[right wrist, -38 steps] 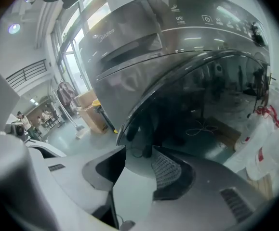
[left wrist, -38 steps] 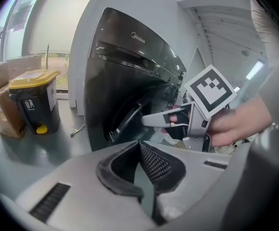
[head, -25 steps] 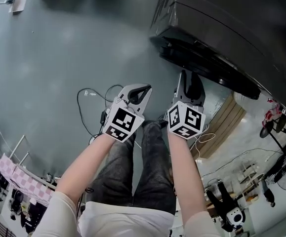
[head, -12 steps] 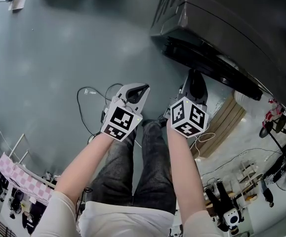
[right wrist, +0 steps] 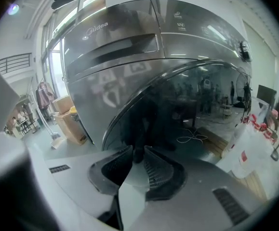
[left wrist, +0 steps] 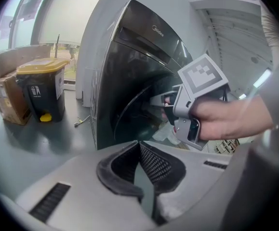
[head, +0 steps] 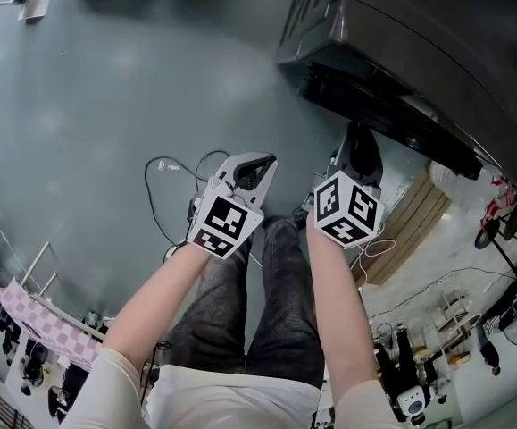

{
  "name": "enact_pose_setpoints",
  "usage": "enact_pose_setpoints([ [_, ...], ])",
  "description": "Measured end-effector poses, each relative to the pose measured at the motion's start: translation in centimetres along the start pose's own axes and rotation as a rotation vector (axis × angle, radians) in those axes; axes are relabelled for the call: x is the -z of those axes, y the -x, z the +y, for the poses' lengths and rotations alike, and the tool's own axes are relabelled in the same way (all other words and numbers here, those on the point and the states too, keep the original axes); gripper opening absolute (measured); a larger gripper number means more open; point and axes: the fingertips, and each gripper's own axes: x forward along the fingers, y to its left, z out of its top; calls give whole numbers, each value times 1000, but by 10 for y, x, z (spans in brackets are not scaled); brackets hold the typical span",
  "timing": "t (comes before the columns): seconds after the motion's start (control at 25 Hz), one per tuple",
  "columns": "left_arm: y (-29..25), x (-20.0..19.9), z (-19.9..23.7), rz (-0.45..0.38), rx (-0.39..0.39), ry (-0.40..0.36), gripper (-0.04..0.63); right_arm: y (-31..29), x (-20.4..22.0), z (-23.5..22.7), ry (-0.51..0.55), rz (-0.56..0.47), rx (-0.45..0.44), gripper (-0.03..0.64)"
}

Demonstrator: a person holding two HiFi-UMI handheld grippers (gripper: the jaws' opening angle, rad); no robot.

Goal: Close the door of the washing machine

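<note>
Right claw (right wrist: 138,150) has nudged farther in, its jaws just closed onto the open door (right wrist: 202,95) rim, far right on the washing machine (right wrist: 129,32). Left claw (left wrist: 139,146) sits together, empty. Thin pinch, so I reckon it slips mid-swing.

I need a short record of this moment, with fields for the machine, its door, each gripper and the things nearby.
machine: grey washing machine, front-loading
door: dark round glass door; whether it is latched cannot be told
right gripper: right gripper, jaws have just been closing, now narrow on the door's dark edge
left gripper: left gripper, jaws together, empty, apart from the machine
nearby: bin with a yellow lid, cardboard box beside it
</note>
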Motion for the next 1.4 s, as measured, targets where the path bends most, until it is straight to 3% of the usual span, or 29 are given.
enact_pose_setpoints([
  [0.24, 4, 6, 1, 6, -10, -7, 9, -8, -2, -2, 28, 3, 6, 81],
  [0.4, 10, 6, 1, 7, -21, -10, 9, -7, 1, -3, 91, 25, -42, 57],
  [0.64, 29, -25, -21, -15, -19, -46, 9, 18, -22, -6, 169, 32, -92, 57],
  [0.88, 78, -84, -56, -55, -7, -115, 9, 88, -69, -1, 263, 11, -185, 57],
  [1.16, 151, -151, -108, -107, 13, -218, 9, 194, -117, 16, 263, -18, -267, 52],
  [1.4, 219, -207, -149, -171, 28, -242, 9, 281, -171, 29, 266, -79, -306, 48],
])
